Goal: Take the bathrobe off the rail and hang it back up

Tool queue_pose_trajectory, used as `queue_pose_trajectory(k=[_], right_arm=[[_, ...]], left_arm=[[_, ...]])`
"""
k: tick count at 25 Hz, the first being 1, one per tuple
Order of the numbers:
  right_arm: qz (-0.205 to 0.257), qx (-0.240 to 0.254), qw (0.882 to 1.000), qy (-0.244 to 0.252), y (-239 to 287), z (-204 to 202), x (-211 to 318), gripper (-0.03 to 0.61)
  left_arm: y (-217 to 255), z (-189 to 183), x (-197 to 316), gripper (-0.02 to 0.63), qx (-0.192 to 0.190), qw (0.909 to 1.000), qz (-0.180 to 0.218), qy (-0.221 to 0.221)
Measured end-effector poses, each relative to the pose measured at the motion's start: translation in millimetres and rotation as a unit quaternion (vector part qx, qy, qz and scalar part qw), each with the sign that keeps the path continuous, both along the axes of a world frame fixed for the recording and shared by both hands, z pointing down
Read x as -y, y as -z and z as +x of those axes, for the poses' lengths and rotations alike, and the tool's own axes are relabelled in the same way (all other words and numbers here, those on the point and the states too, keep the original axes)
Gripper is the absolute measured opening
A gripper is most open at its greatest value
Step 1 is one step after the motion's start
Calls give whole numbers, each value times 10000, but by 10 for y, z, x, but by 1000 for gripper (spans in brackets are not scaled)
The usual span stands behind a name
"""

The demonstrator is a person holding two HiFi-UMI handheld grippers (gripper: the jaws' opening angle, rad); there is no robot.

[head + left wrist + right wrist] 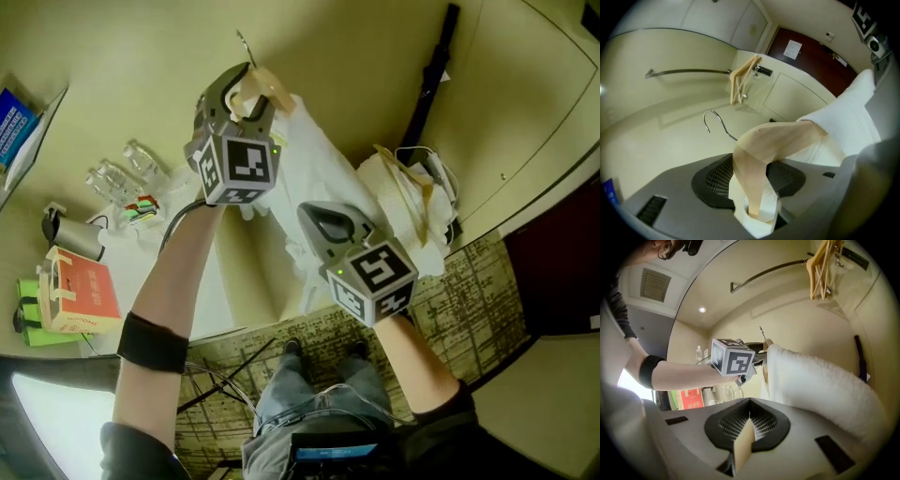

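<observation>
A white bathrobe point(314, 173) hangs on a wooden hanger point(261, 89) that is off the rail, its metal hook point(714, 122) free in the air. My left gripper point(242, 98) is shut on the hanger's shoulder point(761, 150) near the hook, with robe cloth caught in the grip. Lower right, my right gripper point(323, 220) is shut on a thin flat wooden piece point(743, 446), apparently the hanger's other arm. The robe point(820, 385) drapes away beside that gripper. High on the cream wall runs the rail point(689, 71).
Spare wooden hangers point(743, 82) hang at the rail's end. A shelf at left holds water bottles point(117, 173), a kettle point(70, 234) and a red box point(80, 291). A bag of white cloth point(412, 187) sits below the robe on patterned carpet point(469, 291). A dark door point(811, 61) stands beyond.
</observation>
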State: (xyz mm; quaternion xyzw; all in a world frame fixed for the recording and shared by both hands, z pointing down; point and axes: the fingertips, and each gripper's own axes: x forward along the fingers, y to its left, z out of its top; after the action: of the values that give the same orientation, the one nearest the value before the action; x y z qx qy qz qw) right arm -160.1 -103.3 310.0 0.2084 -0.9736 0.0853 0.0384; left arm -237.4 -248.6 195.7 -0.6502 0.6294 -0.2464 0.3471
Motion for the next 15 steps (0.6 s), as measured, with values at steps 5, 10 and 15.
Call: queue_pose_trajectory(k=[5,10,15], right_arm=[[-506,-136,9983,243,-995,-127,-120,15],[-784,-196,9960,371,-1835,-183,-255,15],[-1155,-142,9923,432,-2470,-182,-312,15]], left_arm=[[-1130,-198,-67,218,-3,9992,-342,225],[-2055,-291,-151,218,206,9969,-668,370],[-2957,-282,-185,218,520,9911,-1133,470]])
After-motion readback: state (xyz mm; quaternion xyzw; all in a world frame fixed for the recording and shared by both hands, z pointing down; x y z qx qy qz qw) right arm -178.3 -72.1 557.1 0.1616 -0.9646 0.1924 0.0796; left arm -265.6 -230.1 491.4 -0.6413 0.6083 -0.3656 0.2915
